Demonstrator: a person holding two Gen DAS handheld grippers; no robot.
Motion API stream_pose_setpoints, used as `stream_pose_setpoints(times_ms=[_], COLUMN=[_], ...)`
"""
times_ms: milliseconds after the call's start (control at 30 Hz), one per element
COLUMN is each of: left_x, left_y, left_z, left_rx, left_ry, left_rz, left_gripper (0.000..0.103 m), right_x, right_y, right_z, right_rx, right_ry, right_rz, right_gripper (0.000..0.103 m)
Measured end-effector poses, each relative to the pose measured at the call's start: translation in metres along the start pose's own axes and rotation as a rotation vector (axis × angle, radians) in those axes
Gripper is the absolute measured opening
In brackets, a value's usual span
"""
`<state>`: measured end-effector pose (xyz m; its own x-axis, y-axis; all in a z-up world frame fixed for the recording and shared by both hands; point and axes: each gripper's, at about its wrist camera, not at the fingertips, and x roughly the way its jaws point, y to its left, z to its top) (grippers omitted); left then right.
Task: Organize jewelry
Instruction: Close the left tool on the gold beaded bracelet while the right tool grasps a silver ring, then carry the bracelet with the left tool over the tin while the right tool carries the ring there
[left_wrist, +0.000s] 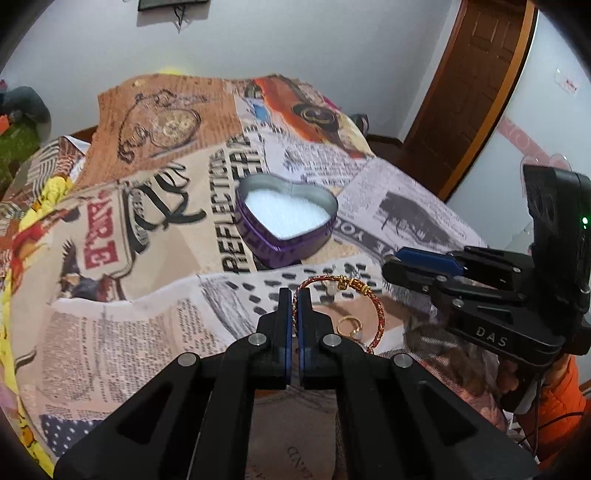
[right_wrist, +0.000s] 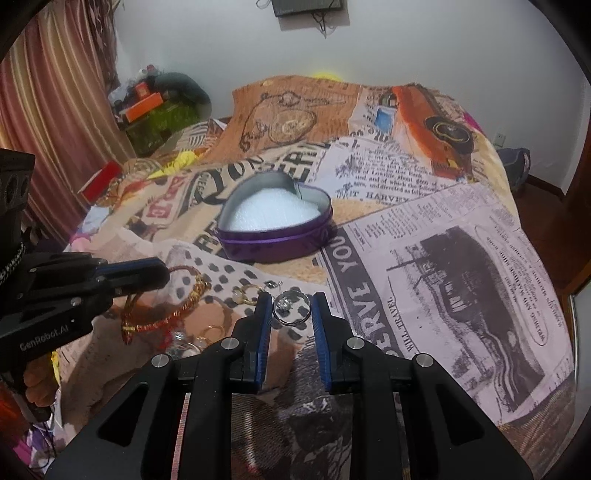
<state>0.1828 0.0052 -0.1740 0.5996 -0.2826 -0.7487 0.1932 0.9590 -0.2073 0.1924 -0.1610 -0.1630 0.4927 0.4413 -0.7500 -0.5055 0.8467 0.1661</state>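
**Left claw on the bracelet, right claw straddling a ring**

While your left claw (left_wrist: 294, 295) has its blue pads nearly closed with the red-and-gold bracelet's (left_wrist: 373, 299) cord pinched between them, your right claw (right_wrist: 291, 301) stands wide apart, its fingers either side of a silver ring (right_wrist: 290, 306) without touching it. That ring lies on the bed cover (right_wrist: 461, 258) with its stone toward the left finger; whether it is flat or tipped you cannot tell.

The heart-shaped purple tin (right_wrist: 275, 221) sits open just beyond both claws, lined with white foam, its point toward you in the left view. Bare bedspread lies between the jewelry and the tin, and wide open cover stretches to your right, up to the bed's edge by the wooden door (left_wrist: 476, 96).

In the left view the bracelet's loop runs away from the pads to the right, its gold clasp on the far side. Its near end is cut off behind the claw's body. A gold ring (left_wrist: 349, 326) lies inside the loop. More small pieces (right_wrist: 192, 343) left of your right claw are blurred and partly hidden.
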Motion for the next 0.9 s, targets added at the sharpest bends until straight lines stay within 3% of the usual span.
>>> stream_pose_setpoints(times_ms=[467, 900], left_x=[-0.029, -0.009], left_y=[0.000, 0.009], left_z=[0.027, 0.060], left_rx=[0.012, 0.030], left_ry=[-0.138, -0.180], left_rz=[0.025, 0.061], left_gripper=[0.001, 0.001], right_x=[-0.038, -0.030], right_y=[0.011, 0.012], right_z=[0.026, 0.044], right_rx=[-0.007, -0.022], right_ry=[-0.140, -0.190], right_rz=[-0.049, -0.044], right_gripper=[0.020, 0.020])
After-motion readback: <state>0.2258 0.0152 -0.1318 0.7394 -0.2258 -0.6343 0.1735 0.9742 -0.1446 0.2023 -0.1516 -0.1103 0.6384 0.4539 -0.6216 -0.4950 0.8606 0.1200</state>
